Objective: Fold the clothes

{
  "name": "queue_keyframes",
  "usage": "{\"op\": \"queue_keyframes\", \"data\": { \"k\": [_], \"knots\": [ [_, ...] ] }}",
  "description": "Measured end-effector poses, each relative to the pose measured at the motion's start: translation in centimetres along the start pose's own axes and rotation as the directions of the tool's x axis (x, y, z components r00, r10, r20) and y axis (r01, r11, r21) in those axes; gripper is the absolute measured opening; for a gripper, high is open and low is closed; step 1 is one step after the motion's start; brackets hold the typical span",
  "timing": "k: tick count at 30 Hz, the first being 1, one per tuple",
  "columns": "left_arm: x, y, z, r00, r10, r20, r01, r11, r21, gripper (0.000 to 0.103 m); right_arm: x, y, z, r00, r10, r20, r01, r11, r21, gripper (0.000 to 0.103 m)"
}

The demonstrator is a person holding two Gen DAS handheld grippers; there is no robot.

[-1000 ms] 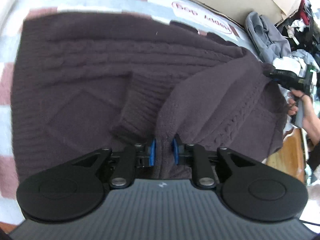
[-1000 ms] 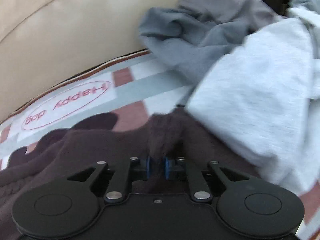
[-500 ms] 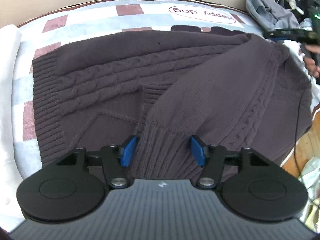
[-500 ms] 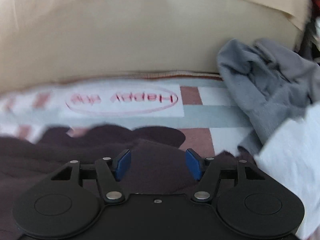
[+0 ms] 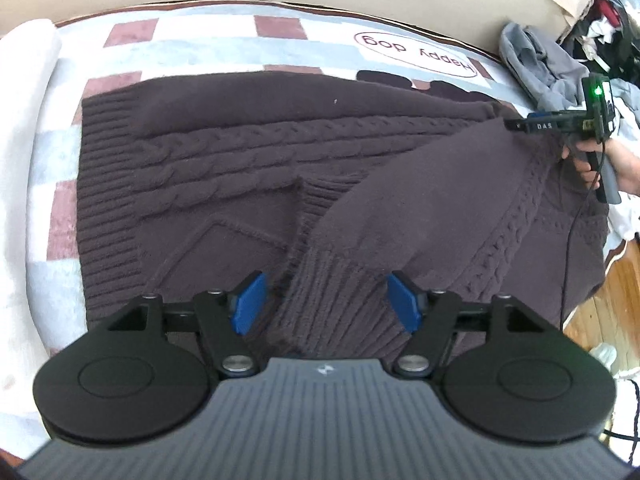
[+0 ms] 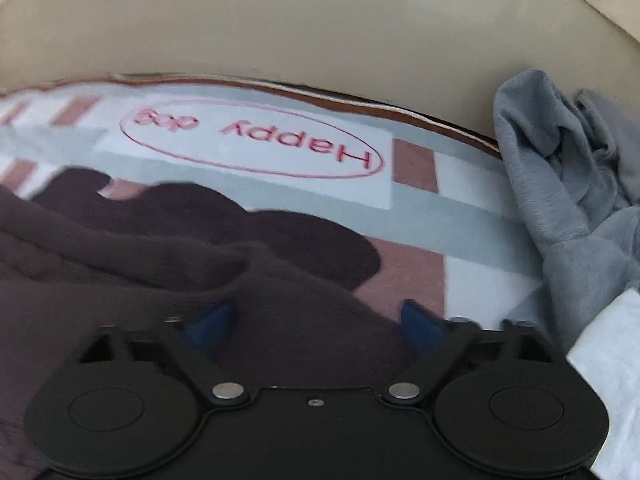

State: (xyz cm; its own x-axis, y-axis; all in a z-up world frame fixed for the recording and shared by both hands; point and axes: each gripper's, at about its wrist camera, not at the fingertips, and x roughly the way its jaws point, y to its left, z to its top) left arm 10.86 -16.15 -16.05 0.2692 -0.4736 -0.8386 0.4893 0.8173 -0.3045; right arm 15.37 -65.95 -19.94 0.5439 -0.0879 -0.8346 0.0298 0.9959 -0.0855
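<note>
While a dark brown cable-knit sweater [image 5: 256,168] lies spread across a checked blanket [image 5: 224,46], both hand-held tools stand open over it. Pink lettering inside a pink oval [image 6: 256,144] on the blanket reads "Happy dog", seen upside down from both wrist cameras. White letters on the right tool [image 5: 520,125], visible at the far right of the left wrist view, read "DAS", and a green light glows on the unit above a person's hand [image 5: 590,160] gripping its handle.

The left tool [image 5: 326,306] has just been opening its jaws; its blue pads [image 5: 248,302] now stand apart on either side of the ribbed cuff [image 5: 336,296] of a sleeve folded diagonally across the sweater's front, and neither pad presses on the knit. A second ribbed cuff lies just beside it, toward the middle of the garment. The right tool [image 6: 316,322] has likewise just been opening and its jaws are spread wide; dark brown fabric near the sweater's top edge lies between its blurred blue pads [image 6: 420,320] without being pinched.

Beyond the sweater, a crumpled grey garment [image 6: 560,184] is heaped at the blanket's edge against a beige padded surface [image 6: 320,24], with a pale grey-white cloth [image 6: 612,360] just beside it. Wooden flooring [image 5: 612,296] shows past the blanket at the right.
</note>
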Motion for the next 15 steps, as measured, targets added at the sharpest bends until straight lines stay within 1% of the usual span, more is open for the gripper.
{"op": "queue_keyframes", "data": {
  "k": [1,2,3,4,5,6,7,8,10,12,13,14,15],
  "knots": [
    [0.1,0.0,-0.1,1.000,0.003,-0.002,-0.003,1.000,0.000,0.067,0.1,-0.7,0.0,0.999,0.037,-0.003,-0.036,0.998,0.044,0.086],
    [0.2,0.0,-0.2,1.000,0.006,-0.003,-0.006,1.000,0.000,0.067,0.1,-1.3,-0.1,0.997,0.081,0.001,-0.081,0.993,0.090,0.076],
    [0.3,0.1,-0.2,1.000,0.007,-0.005,-0.007,1.000,-0.005,0.067,-0.1,-1.8,-0.2,0.992,0.126,0.021,-0.127,0.983,0.130,0.054],
    [0.4,0.1,-0.3,1.000,0.007,-0.007,-0.007,1.000,-0.010,0.067,-0.4,-1.9,-0.2,0.991,0.129,0.041,-0.134,0.980,0.148,0.030],
    [0.6,0.1,-0.4,1.000,0.006,-0.008,-0.006,1.000,-0.018,0.067,-0.7,-2.0,-0.3,0.989,0.133,0.061,-0.141,0.976,0.167,0.022],
    [0.7,0.2,-0.7,1.000,0.002,-0.005,-0.002,0.999,-0.036,0.067,-1.2,-2.1,-0.3,0.987,0.131,0.093,-0.147,0.970,0.196,0.020],
    [0.7,0.3,-0.9,1.000,-0.004,-0.003,0.004,0.999,-0.054,0.067,-2.2,-2.3,-0.3,0.981,0.119,0.154,-0.154,0.957,0.244,0.018],
    [0.8,0.4,-1.1,1.000,-0.014,-0.002,0.014,0.997,-0.071,0.067,-3.3,-2.4,-0.2,0.974,0.100,0.203,-0.153,0.952,0.266,0.017],
    [0.7,0.4,-1.5,1.000,-0.026,0.003,0.026,0.996,-0.085,0.067,-4.4,-2.1,0.3,0.970,0.032,0.241,-0.093,0.964,0.247,0.017],
    [0.6,0.2,-1.6,1.000,-0.021,0.008,0.021,0.997,-0.074,0.067,-3.8,-1.9,0.8,0.977,-0.048,0.209,-0.002,0.972,0.235,0.016],
    [0.6,0.2,-1.5,1.000,-0.013,0.007,0.013,0.997,-0.070,0.067,-3.2,-1.7,1.0,0.978,-0.112,0.179,0.068,0.970,0.234,0.006],
    [0.5,0.2,-1.3,1.000,-0.001,0.001,0.001,0.997,-0.075,0.067,-2.7,-1.5,1.2,0.975,-0.171,0.139,0.136,0.963,0.231,0.006],
    [0.5,0.2,-1.1,1.000,0.011,-0.006,-0.012,0.997,-0.079,0.067,-2.4,-1.5,1.4,0.974,-0.209,0.083,0.185,0.954,0.237,0.008]
  ]
}}
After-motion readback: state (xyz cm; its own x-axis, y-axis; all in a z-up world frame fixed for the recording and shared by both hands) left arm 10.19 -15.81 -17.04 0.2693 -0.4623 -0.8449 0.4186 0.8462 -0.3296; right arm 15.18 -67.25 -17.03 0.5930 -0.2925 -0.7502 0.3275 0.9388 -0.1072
